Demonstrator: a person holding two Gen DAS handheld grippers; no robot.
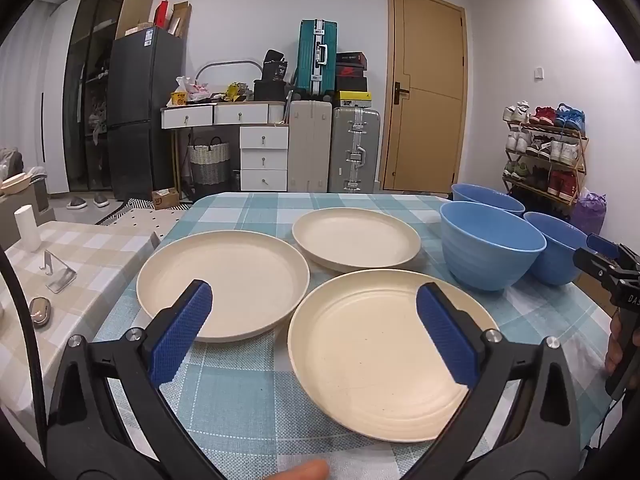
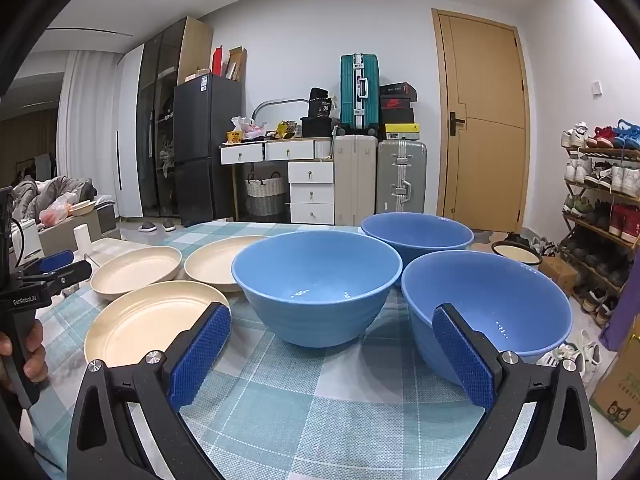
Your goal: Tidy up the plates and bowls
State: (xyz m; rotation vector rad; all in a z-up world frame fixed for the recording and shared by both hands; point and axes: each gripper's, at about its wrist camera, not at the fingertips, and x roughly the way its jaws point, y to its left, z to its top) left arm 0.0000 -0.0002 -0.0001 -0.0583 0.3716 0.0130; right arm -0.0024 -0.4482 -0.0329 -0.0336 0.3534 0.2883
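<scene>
Three cream plates lie apart on the blue checked tablecloth (image 1: 248,400): a near plate (image 1: 380,352), a left plate (image 1: 240,280) and a far plate (image 1: 356,242). Three blue bowls stand upright to the right: a middle bowl (image 2: 316,284), a near right bowl (image 2: 504,304) and a far bowl (image 2: 416,232). My left gripper (image 1: 314,304) is open and empty, above the gap between the left and near plates. My right gripper (image 2: 332,328) is open and empty, in front of the middle and near right bowls. The plates also show in the right wrist view, with the near plate (image 2: 148,320) closest.
A second table with a beige checked cloth (image 1: 80,248) stands at the left, holding a white cup (image 1: 27,226) and a metal stand (image 1: 58,272). A shoe rack (image 1: 548,152), suitcases (image 1: 354,148), drawers and a door (image 1: 424,88) lie beyond the table.
</scene>
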